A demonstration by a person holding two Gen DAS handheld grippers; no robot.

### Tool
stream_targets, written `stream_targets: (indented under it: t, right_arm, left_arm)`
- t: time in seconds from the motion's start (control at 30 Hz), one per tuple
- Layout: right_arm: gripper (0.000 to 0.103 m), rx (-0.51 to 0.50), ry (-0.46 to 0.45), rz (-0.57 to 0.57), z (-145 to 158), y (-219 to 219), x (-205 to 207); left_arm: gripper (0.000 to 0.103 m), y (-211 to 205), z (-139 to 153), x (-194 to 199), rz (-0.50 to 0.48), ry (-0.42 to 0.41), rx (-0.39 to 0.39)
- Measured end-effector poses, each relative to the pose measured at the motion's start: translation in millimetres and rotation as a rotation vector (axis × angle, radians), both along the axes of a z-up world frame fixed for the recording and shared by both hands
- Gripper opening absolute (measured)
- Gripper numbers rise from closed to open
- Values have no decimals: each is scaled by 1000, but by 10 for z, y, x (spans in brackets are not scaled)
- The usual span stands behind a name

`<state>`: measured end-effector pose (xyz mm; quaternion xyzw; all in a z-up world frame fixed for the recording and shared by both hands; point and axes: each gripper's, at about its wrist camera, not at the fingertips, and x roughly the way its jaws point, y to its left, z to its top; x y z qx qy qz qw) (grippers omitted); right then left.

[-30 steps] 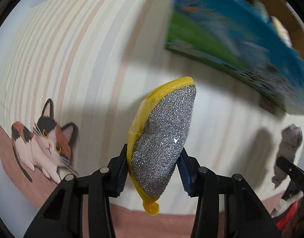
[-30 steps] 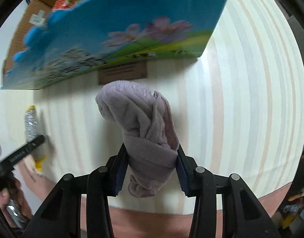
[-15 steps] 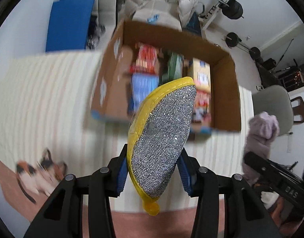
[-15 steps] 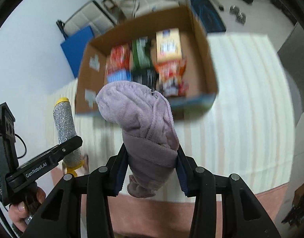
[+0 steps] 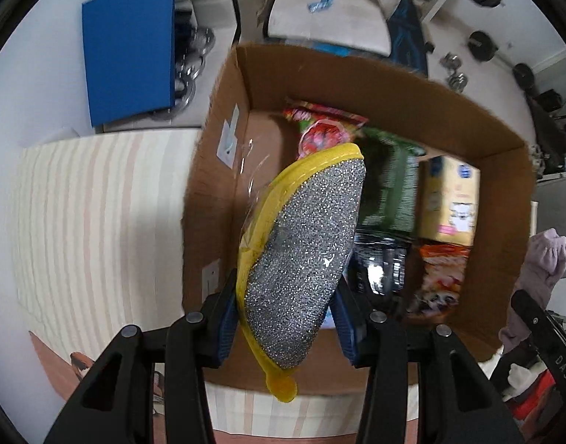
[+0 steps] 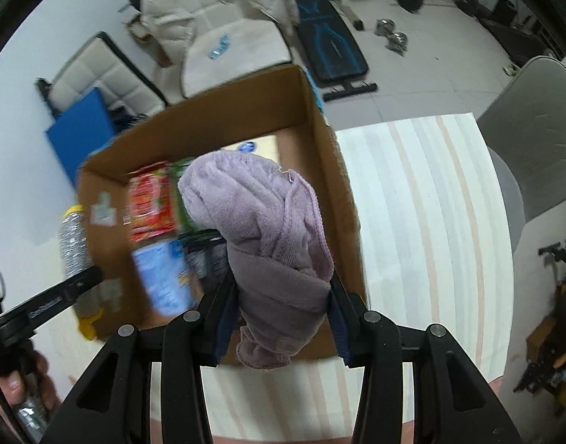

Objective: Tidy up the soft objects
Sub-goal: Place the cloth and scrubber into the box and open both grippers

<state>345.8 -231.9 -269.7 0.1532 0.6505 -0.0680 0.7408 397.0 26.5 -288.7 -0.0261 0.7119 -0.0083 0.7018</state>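
Observation:
My left gripper (image 5: pixel 286 318) is shut on a silver glitter sponge with a yellow rim (image 5: pixel 305 255), held above the open cardboard box (image 5: pixel 356 85). My right gripper (image 6: pixel 279 310) is shut on a bunched lilac towel (image 6: pixel 268 229), held above the same box (image 6: pixel 223 114). The sponge also shows at the left of the right wrist view (image 6: pixel 74 236), and the towel at the right edge of the left wrist view (image 5: pixel 541 259).
The box stands on a striped cloth (image 6: pixel 423 229) and holds several snack packets: a red one (image 5: pixel 323 133), a green one (image 5: pixel 390 185), a yellow carton (image 5: pixel 449 199). A blue mat (image 5: pixel 129 70), a padded bench (image 6: pixel 231 51) and a grey chair (image 6: pixel 534 133) stand beyond.
Both grippers have risen from beside the box's printed side to above its open top. The box now fills more of each view. Both grips are unchanged.

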Motion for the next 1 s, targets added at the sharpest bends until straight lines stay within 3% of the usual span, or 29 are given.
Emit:
stream_targets:
  t: [0.3, 0.43, 0.57, 0.63, 0.7, 0.8, 1.0]
  right_arm:
    - [47, -79, 79, -16, -412, 1, 232]
    - [51, -88, 103, -8, -469, -4, 240]
    - [66, -91, 109, 2, -478, 55, 265]
    - [72, -98, 108, 12, -454, 75, 267]
    - [74, -101, 107, 26, -434, 108, 273]
    - [83, -105, 97, 50, -367, 148, 267]
    - [103, -110, 77, 124, -281, 296, 214]
  left_arm:
    - [46, 62, -393, 103, 11, 81, 46]
    - [46, 114, -463, 93, 42, 112, -5]
    - [77, 148, -407, 81, 41, 79, -17]
    - [82, 136, -366, 63, 31, 59, -10]
    - [94, 106, -319, 38, 10, 46, -6]
    - [99, 93, -226, 21, -11, 21, 1]
    - [100, 9, -58, -93, -9, -27, -13]
